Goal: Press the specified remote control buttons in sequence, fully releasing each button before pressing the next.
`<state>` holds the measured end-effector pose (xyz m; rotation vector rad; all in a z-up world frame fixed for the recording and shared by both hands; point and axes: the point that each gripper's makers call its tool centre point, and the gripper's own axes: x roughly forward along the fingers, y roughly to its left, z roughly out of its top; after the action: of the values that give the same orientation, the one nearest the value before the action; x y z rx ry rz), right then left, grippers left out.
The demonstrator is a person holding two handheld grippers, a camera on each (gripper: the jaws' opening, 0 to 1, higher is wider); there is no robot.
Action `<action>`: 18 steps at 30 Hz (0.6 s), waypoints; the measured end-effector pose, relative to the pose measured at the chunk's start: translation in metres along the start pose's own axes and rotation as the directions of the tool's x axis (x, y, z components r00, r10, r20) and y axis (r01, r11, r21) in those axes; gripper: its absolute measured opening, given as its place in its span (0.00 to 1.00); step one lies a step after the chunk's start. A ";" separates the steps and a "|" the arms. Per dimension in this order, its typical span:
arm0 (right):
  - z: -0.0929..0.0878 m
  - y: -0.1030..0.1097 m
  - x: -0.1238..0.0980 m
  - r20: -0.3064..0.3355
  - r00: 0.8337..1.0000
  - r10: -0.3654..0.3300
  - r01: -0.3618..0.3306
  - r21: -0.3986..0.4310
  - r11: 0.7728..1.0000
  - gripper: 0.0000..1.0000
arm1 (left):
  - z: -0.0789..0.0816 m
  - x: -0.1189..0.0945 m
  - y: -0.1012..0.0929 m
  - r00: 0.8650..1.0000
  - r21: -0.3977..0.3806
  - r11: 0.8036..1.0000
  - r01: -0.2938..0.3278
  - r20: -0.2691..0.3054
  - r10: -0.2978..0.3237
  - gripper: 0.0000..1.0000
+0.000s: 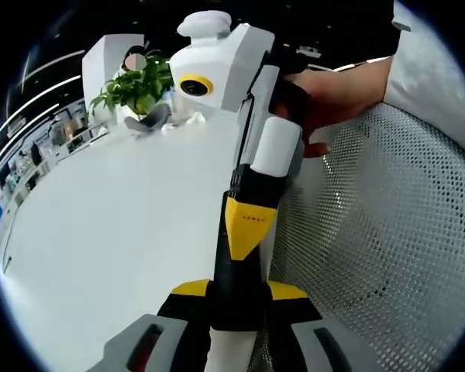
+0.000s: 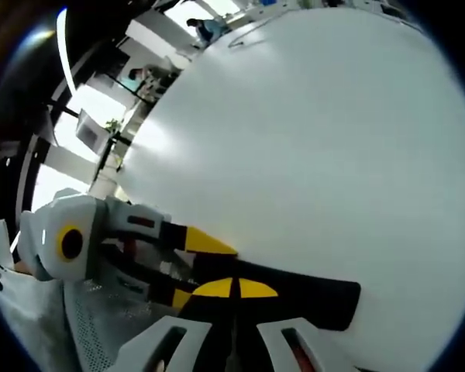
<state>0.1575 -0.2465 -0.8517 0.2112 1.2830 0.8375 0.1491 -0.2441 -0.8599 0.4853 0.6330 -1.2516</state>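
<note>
Left gripper (image 1: 234,298) fingers clamping right gripper (image 1: 252,205)

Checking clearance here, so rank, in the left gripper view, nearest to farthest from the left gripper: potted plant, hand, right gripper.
1. right gripper, just ahead, centre.
2. hand, upper right, holding that gripper.
3. potted plant, far upper left.

Table: a broad white top (image 1: 116,225) spanned both views, bare and glossy, with a bright glare patch (image 2: 151,139).
Plant: a green potted plant (image 1: 139,85) stood at the table's far edge.
Chair: a white perforated mesh surface (image 1: 387,232) lay beside the table.
Ceiling: dark, with long light strips (image 1: 39,97).
Far room: shelving and white pillars (image 2: 101,167), blurred.
</note>
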 end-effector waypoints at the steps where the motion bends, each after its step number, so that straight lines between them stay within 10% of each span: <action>1: 0.000 0.000 0.000 -0.001 1.000 -0.002 0.002 -0.002 1.000 0.00 | 0.000 0.000 0.000 1.000 -0.001 1.000 -0.002 -0.001 0.002 0.26; 18: 0.000 0.002 0.000 -0.010 1.000 -0.003 0.003 -0.022 1.000 0.00 | 0.000 0.000 0.000 1.000 0.006 1.000 0.005 -0.005 -0.005 0.25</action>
<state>0.1567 -0.2455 -0.8508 0.1878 1.2825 0.8507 0.1493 -0.2436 -0.8601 0.4922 0.6352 -1.2572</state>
